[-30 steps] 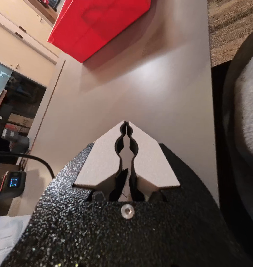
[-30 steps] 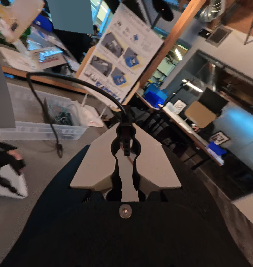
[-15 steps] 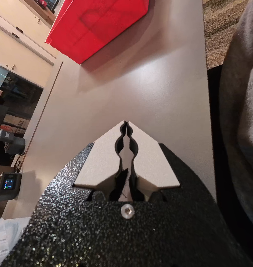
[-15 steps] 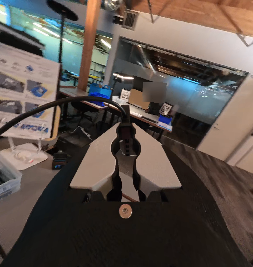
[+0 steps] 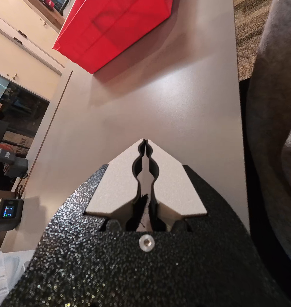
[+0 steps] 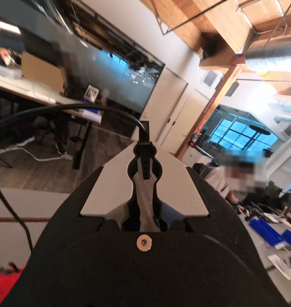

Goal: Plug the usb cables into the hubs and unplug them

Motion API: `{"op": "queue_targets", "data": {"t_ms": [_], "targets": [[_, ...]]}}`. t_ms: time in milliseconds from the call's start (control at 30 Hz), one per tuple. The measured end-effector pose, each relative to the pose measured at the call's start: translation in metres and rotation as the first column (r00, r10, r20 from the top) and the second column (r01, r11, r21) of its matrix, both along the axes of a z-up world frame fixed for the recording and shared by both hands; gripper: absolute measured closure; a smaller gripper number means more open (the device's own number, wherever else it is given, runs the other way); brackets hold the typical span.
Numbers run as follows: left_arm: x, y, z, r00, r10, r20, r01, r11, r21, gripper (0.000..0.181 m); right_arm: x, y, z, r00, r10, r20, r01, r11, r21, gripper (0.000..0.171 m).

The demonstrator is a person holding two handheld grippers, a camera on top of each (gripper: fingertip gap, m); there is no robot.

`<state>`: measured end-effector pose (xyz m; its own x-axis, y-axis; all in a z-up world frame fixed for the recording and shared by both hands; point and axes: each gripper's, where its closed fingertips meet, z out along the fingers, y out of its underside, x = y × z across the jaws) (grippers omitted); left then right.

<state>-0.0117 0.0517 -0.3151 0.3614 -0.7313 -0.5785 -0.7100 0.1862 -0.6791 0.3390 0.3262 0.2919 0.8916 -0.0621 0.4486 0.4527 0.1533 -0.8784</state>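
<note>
Step in hand, as judged from these views: transport. Your right gripper (image 6: 144, 146) is clamped on a black USB hub (image 6: 145, 163) — a slim bar whose side shows a row of small ports — and holds it in the air, well clear of any surface. A black cable (image 6: 78, 108) leaves the hub's far end, arcs away to the left and drops out of frame. Whether this is the hub's own lead or a plugged-in USB cable cannot be told from here.

Right-hand pose: the gripper is pitched upward and points out across the room, toward ceiling beams and a distant window, not at the work surface. The view is motion-blurred.

Left-hand pose: your left gripper (image 5: 144, 141) has its jaws closed tip to tip with nothing between them. It sits low over the grey table (image 5: 166, 108) and points along it toward a red bin (image 5: 111, 31) at the far end. A small device with a lit screen (image 5: 8, 214) rests at the table's left edge. No free cable or second hub appears in this view.

Next move: bring the right gripper down and level so that the hub's ports face the table zone — then open the left jaws and locate a connector to grasp. Keep the trailing cable slack; a snag could twist the hub in the grip.
</note>
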Motion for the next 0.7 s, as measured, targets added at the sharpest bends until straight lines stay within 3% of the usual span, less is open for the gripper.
{"op": "queue_targets", "data": {"t_ms": [167, 333, 433, 700], "targets": [[0.000, 0.000, 0.000, 1.000, 0.002, -0.001, -0.002, 1.000, 0.002, 0.181, 0.018, 0.042, -0.086, 0.992, -0.060, 0.109, 0.077, 0.985, -0.157, 0.162], [0.000, 0.000, 0.000, 1.000, 0.001, 0.005, -0.001, 1.000, -0.003, 0.181, 0.016, 0.057, -0.135, 0.994, -0.006, 0.107, 0.028, 0.978, -0.209, 0.162], [-0.001, 0.000, 0.000, 1.000, 0.004, 0.010, -0.004, 1.000, -0.008, 0.181, 0.014, 0.057, -0.128, 0.997, 0.000, 0.078, 0.015, 0.981, -0.194, 0.162], [0.000, 0.000, 0.000, 1.000, 0.000, 0.009, 0.000, 1.000, -0.004, 0.181, 0.019, 0.042, -0.044, 0.997, -0.070, 0.022, 0.071, 0.994, -0.077, 0.162]]}}
